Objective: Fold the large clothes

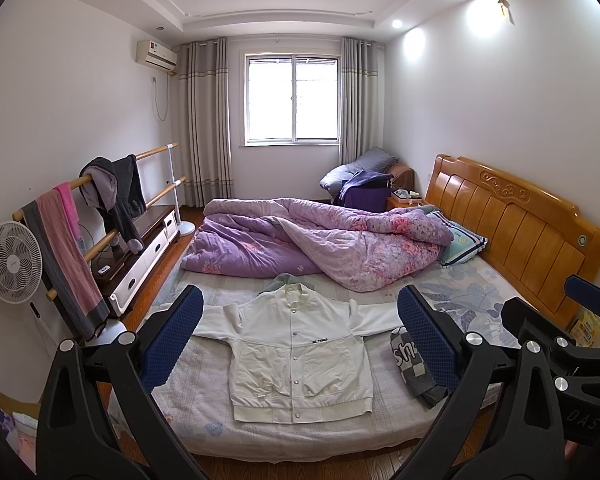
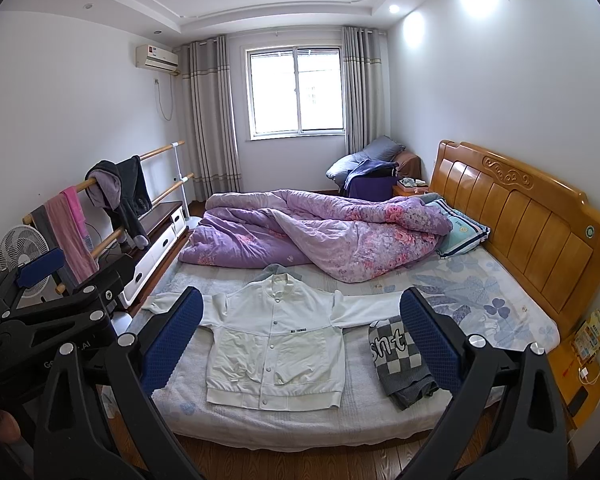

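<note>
Bed (image 1: 228,436): fills the room's middle in front of you, wooden headboard (image 1: 512,216) on your right, pale floral sheet on top.

Purple quilt (image 1: 300,240): bunched across the far half of the bed, its right end against a striped pillow (image 1: 462,242).

White jacket (image 1: 300,356): the garment you are to fold. It lies flat and face up on the near half of the bed, snapped shut, both sleeves stretched out sideways, collar toward the quilt, hem toward you.

Checkered grey garment (image 2: 400,356): already folded, just beside the jacket's right sleeve, on your right.

Rail rack (image 1: 100,216): along the left wall, draped with pink and dark clothes, a standing fan (image 1: 14,262) beside it.

Left gripper (image 1: 300,340): your jaws stand wide apart and empty, held off the bed, framing the jacket.

Right gripper (image 2: 300,340): likewise spread wide with nothing between the blue pads (image 2: 432,340), clear of the cloth.
</note>
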Available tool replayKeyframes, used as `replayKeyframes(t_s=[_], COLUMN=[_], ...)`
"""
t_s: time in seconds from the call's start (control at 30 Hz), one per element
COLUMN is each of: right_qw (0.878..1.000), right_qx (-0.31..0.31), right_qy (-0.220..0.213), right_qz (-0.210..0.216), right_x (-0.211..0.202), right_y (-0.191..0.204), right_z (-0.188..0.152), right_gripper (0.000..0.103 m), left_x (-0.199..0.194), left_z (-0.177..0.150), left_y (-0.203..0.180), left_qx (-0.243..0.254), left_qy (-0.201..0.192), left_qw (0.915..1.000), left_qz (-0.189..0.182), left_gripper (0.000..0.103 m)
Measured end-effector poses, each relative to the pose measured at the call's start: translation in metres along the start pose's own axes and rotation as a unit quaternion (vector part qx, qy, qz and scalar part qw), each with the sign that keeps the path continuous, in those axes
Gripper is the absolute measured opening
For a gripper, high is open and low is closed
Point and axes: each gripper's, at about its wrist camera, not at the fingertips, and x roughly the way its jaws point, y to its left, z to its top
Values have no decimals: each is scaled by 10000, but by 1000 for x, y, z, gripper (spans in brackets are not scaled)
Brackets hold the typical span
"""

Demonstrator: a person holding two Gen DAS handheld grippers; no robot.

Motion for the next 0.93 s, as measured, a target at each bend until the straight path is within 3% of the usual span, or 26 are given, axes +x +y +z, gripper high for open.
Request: replayKeyframes(t_s=[0.93], right_qw=[10000], right_qx=[43], right_qy=[48], right_qz=[5], right_x=[-3], right_y=[5], right_z=[-6], right_gripper=[95], left_x=[-5], left_z=[-9], left_y=[11], left_qx=[-3], left_qy=[44], left_qw=[10000], left_qz=[17], left_gripper=[98])
